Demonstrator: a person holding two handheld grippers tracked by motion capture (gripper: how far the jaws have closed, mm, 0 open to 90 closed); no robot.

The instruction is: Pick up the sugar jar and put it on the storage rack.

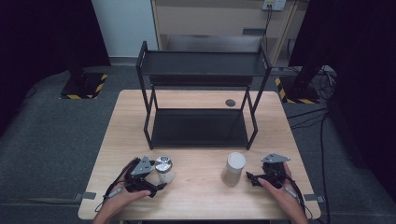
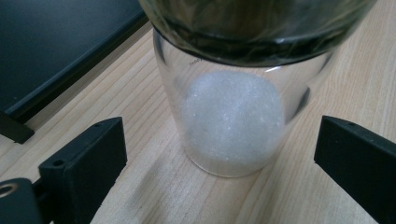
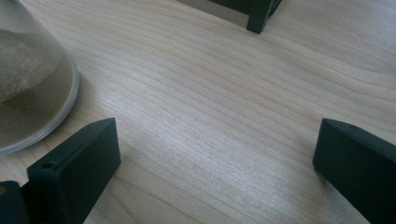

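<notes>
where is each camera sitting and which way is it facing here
High view: fixed above the person's side, looking forward and down on the table, the shelf rack, both forearms and grippers.
Left gripper view: rides the left gripper, looking along its open fingers at the glass jar of white grains.
Right gripper view: rides the right gripper, facing bare tabletop; the white-lidded jar sits at its left edge.
Shared: both jars appear in the high view too.

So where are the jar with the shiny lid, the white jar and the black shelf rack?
Jar with the shiny lid (image 1: 164,163): high view, on its silver lid.
White jar (image 1: 235,161): high view, on its top.
Black shelf rack (image 1: 201,63): high view, on its upper shelf.
</notes>
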